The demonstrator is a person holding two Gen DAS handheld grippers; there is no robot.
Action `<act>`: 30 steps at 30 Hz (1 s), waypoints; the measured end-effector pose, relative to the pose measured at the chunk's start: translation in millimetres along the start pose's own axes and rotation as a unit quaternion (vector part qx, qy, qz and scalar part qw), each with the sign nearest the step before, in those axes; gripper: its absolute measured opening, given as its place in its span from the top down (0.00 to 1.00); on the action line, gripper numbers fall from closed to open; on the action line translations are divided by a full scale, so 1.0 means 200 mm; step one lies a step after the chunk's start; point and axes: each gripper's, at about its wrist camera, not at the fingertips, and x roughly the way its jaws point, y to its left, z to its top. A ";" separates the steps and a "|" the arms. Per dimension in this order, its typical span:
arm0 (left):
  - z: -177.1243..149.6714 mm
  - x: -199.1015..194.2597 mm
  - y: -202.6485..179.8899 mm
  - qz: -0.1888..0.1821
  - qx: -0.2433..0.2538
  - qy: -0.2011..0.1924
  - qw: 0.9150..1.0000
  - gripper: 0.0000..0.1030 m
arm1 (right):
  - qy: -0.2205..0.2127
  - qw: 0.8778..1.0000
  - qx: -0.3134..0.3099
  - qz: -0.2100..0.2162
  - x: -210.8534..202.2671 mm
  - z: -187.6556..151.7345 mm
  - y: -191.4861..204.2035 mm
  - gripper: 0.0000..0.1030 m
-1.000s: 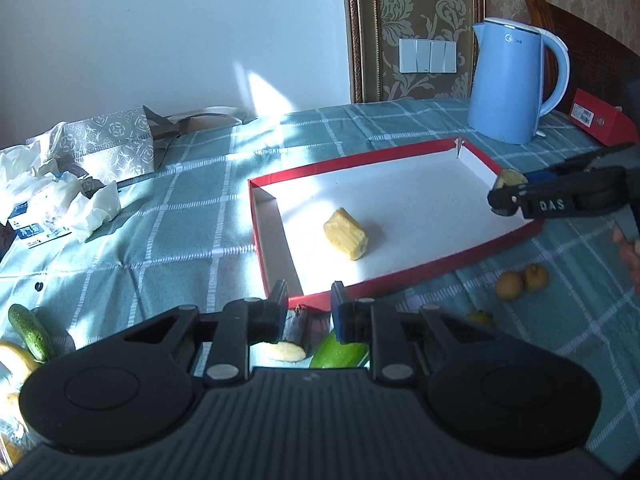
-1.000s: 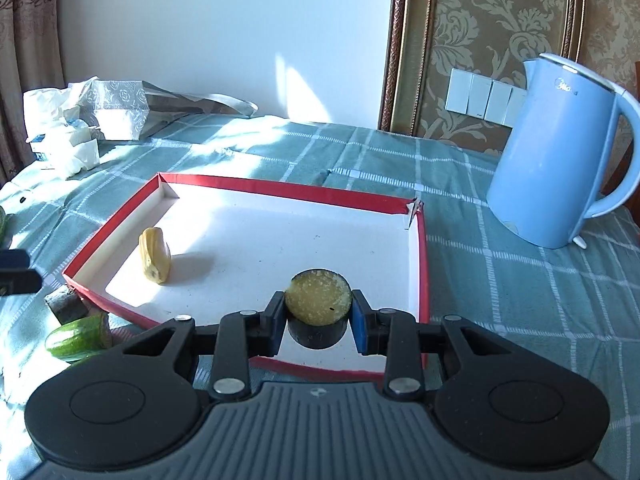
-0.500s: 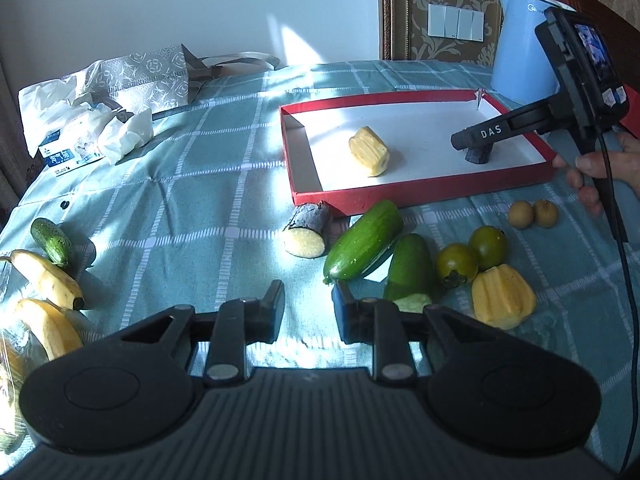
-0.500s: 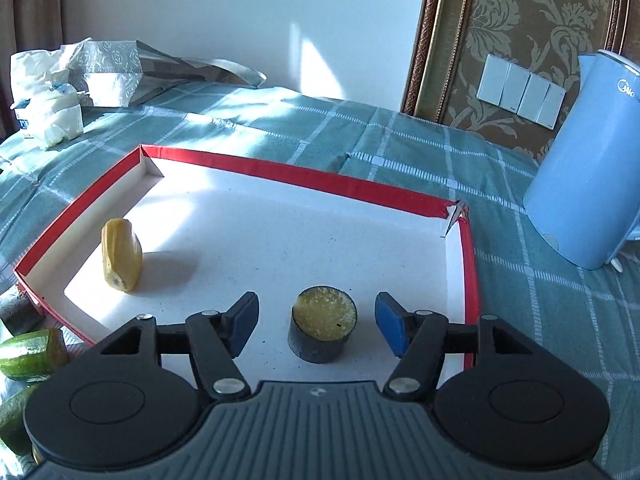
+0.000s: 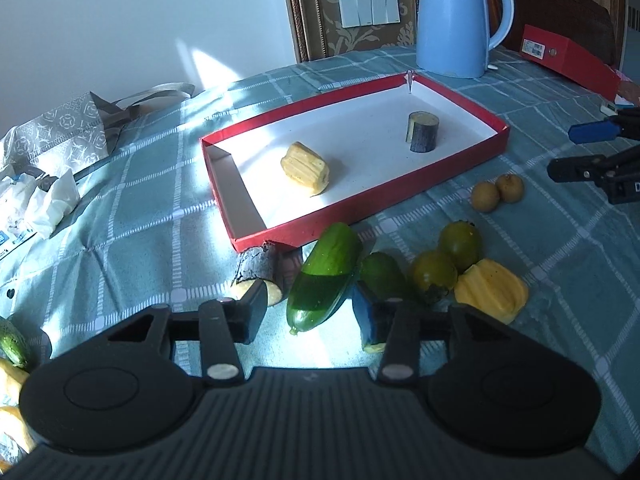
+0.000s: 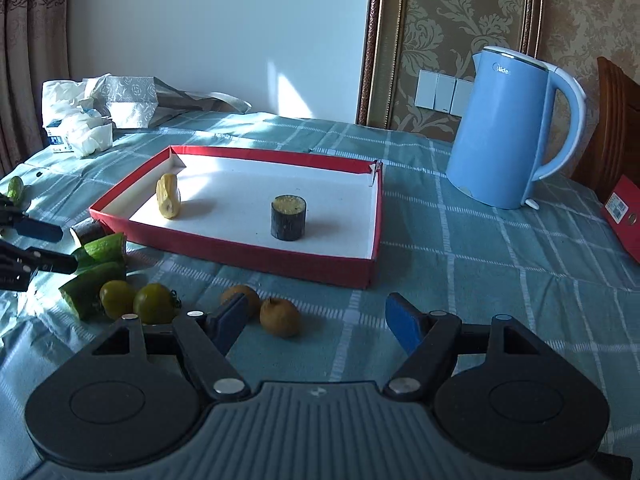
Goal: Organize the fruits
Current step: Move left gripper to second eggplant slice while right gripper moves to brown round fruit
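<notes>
Left gripper (image 5: 310,314): jaws spread wide, holding nothing, with a whole cucumber (image 5: 326,278) lying between the fingers. Right gripper (image 6: 320,322): jaws wide apart, empty, over two small brown fruits (image 6: 280,316); one sits beside its left finger. Ahead of both, the red tray (image 6: 256,254) holds a dark cut cylinder (image 6: 288,217) and a yellow ridged piece (image 6: 169,201).

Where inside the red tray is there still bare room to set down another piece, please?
In the red tray, the white floor is bare between the yellow fruit piece and the dark cylinder piece, and along the far wall. Outside its near wall it is crowded: the cucumber and green tomatoes.
</notes>
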 end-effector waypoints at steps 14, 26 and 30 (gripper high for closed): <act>0.05 0.07 0.00 -0.027 0.073 -0.004 0.997 0.49 | 0.036 0.999 0.018 -0.029 -0.12 -0.19 0.02 0.27; 0.06 0.07 0.19 -0.024 -0.006 0.000 1.000 0.54 | 0.038 0.999 0.020 -0.029 -0.14 -0.20 0.06 0.27; 0.07 0.08 0.29 -0.042 -0.092 -0.001 0.995 0.54 | 0.040 0.999 0.015 -0.028 -0.13 -0.21 0.07 0.27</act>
